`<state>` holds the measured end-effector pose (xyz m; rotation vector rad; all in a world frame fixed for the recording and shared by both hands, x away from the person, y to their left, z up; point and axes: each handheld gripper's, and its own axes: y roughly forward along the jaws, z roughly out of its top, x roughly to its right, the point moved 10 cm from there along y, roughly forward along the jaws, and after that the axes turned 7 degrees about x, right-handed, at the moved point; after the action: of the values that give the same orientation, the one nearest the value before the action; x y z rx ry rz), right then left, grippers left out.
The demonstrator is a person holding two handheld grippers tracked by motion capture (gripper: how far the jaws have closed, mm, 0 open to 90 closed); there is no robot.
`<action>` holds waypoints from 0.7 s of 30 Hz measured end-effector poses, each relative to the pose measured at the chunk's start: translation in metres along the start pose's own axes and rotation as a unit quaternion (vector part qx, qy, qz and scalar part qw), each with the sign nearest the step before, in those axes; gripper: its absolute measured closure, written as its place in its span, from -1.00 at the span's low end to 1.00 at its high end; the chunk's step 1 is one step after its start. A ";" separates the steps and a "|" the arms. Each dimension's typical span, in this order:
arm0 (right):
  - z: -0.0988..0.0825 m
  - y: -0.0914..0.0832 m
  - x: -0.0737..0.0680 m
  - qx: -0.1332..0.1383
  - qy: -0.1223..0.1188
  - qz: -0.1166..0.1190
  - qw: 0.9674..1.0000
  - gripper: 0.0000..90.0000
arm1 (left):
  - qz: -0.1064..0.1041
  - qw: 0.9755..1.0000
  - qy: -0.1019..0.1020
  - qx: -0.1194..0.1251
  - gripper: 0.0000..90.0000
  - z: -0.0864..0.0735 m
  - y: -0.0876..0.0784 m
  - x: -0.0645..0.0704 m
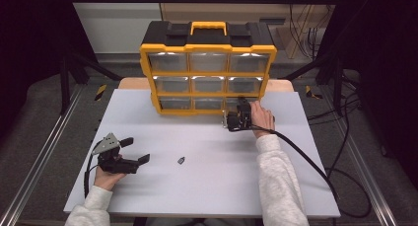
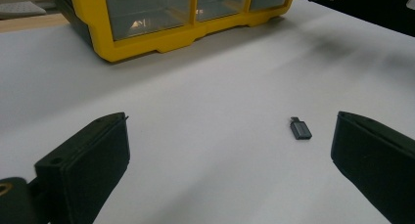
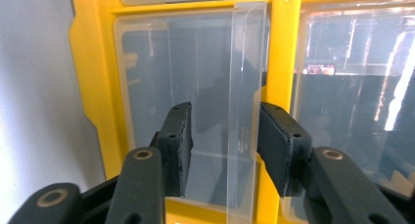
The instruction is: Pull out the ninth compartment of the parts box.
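1. A person sits at a white table (image 1: 207,176) with a gripper in each hand; a yellow-and-black drawer cabinet (image 1: 208,70) with three rows of clear drawers stands at the table's far edge, at twelve o'clock from the person.
2. The right gripper (image 1: 235,118), at about one o'clock, is pressed up to the bottom row of the cabinet at its right-hand end; the right hand (image 1: 262,118) holds it from the side, with a black cable trailing back across the table.
3. In the right gripper view the two black jaws stand partly open on either side of the clear pull tab (image 3: 243,111) of a bottom drawer (image 3: 181,97); the right pad lies at or just beside the tab's edge, the left pad stands apart from it; whether the tab is truly pinched I cannot tell.
4. The left gripper (image 1: 135,150), at about eight o'clock, rests low over the table in the left hand (image 1: 107,174); its jaws are spread wide and hold nothing.
5. A small dark adapter (image 1: 181,160) lies alone on the table, near the left gripper at its three o'clock and well apart from the cabinet; in the left gripper view it lies flat ahead of the jaws, nearer the right one (image 2: 300,129).
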<state>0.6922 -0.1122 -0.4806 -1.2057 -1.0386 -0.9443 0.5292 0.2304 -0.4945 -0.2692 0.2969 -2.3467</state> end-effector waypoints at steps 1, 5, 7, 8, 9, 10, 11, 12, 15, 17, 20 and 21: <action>0.000 0.000 0.000 -0.001 -0.001 -0.003 1.000 0.32 | 0.000 1.000 0.000 0.000 -0.99 0.000 0.000 0.000; 0.000 0.000 0.001 -0.003 -0.005 -0.009 1.000 0.38 | 0.000 1.000 0.000 0.000 -0.99 0.000 0.000 0.000; -0.001 -0.001 0.001 -0.004 -0.005 -0.011 1.000 0.42 | 0.000 1.000 0.000 0.000 -0.99 0.000 0.000 0.000; -0.001 -0.001 0.001 -0.004 -0.005 -0.013 1.000 0.44 | 0.000 1.000 0.000 0.000 -0.99 0.000 0.000 0.000; -0.001 -0.001 0.002 -0.004 -0.006 -0.015 1.000 0.46 | 0.000 1.000 0.000 0.000 -0.99 0.000 0.000 0.000; 0.000 -0.001 0.002 -0.004 -0.006 -0.017 1.000 0.48 | 0.000 1.000 0.000 0.000 -0.99 0.000 0.000 0.000; 0.000 -0.001 0.002 -0.003 -0.005 -0.020 1.000 0.52 | 0.000 1.000 0.000 0.000 -0.99 0.000 0.000 0.000; 0.000 0.000 0.003 0.000 -0.007 -0.022 1.000 0.54 | 0.000 1.000 0.000 0.000 -0.99 0.000 0.000 0.000; 0.000 0.000 0.004 0.000 -0.007 -0.026 1.000 0.60 | 0.000 1.000 0.000 0.000 -0.99 0.000 0.000 0.000; 0.000 0.000 0.004 0.000 -0.007 -0.027 1.000 0.61 | 0.000 1.000 0.000 0.000 -0.99 0.000 0.000 0.000; 0.000 0.000 0.006 0.003 -0.010 -0.030 0.999 0.66 | 0.000 1.000 0.000 0.001 -0.99 0.000 0.000 0.000; 0.000 -0.001 0.005 0.002 -0.006 -0.030 1.000 0.68 | 0.000 1.000 0.000 0.001 -0.99 0.000 0.000 0.000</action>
<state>0.6930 -0.1123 -0.4753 -1.1842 -1.0912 -0.9825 0.5291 0.2301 -0.4943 -0.2691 0.2955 -2.3476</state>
